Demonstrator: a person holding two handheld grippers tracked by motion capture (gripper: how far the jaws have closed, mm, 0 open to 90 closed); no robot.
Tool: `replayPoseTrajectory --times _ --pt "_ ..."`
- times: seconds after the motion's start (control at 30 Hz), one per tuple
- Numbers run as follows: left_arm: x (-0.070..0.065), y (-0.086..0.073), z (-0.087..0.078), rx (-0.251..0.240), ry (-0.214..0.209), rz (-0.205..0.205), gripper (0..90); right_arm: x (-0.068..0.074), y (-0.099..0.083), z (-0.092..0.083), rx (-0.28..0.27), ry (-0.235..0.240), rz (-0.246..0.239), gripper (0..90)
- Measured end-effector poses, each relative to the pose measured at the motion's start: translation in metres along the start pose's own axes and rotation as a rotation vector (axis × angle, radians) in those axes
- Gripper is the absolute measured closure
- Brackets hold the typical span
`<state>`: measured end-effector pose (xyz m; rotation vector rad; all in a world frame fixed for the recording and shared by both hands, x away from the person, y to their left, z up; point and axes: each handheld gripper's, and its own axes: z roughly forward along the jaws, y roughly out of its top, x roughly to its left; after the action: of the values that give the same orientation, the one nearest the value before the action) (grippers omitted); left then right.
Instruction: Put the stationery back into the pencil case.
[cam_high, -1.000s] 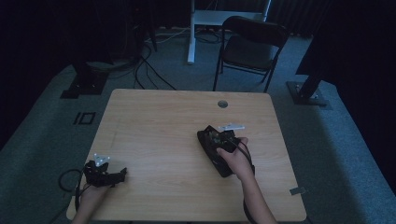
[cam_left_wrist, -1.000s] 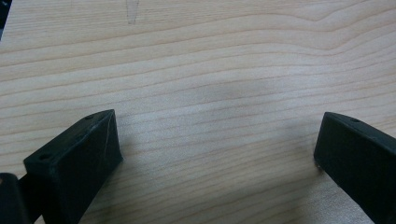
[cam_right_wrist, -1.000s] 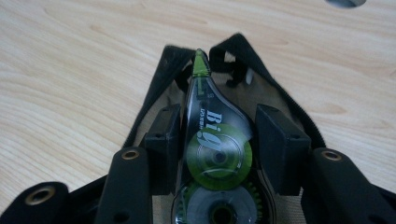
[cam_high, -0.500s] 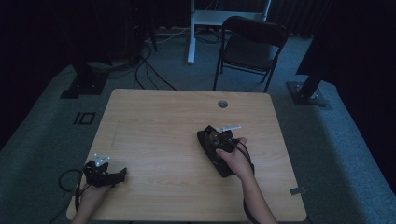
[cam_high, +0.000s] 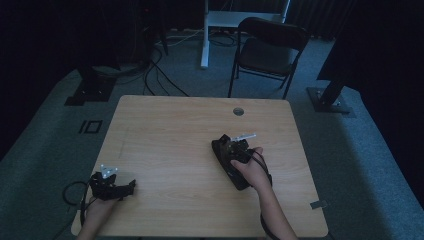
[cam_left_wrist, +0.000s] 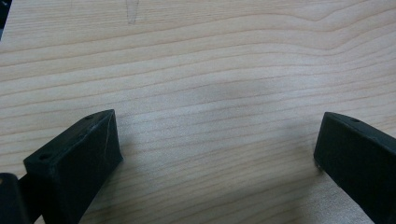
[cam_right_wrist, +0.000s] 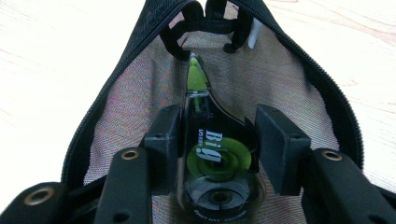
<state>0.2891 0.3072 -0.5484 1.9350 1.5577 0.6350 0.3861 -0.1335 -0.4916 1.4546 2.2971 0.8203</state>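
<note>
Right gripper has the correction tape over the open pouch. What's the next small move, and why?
Probably open the right gripper a little to let go: the correction tape is clamped between its jaws, already inside the unzipped pouch, nose pointing at the far end.

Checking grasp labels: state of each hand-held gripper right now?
Left hand-held gripper: open, nothing between its jaws, over bare table.
Right hand-held gripper: closed on the correction tape dispenser, inside the open pouch.

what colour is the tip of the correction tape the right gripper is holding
Bright green on the correction tape; its tip points into the open pouch. Best seen in the right gripper view.
</note>
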Motion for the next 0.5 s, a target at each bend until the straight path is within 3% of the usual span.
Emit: replayPoseTrajectory --times 0.5 --pt "0.0001 0.0001 0.0000 0.001 0.000 0.001 0.5 -0.0028 -0.0005 -0.0036 -0.024 0.008 -0.010 48.6"
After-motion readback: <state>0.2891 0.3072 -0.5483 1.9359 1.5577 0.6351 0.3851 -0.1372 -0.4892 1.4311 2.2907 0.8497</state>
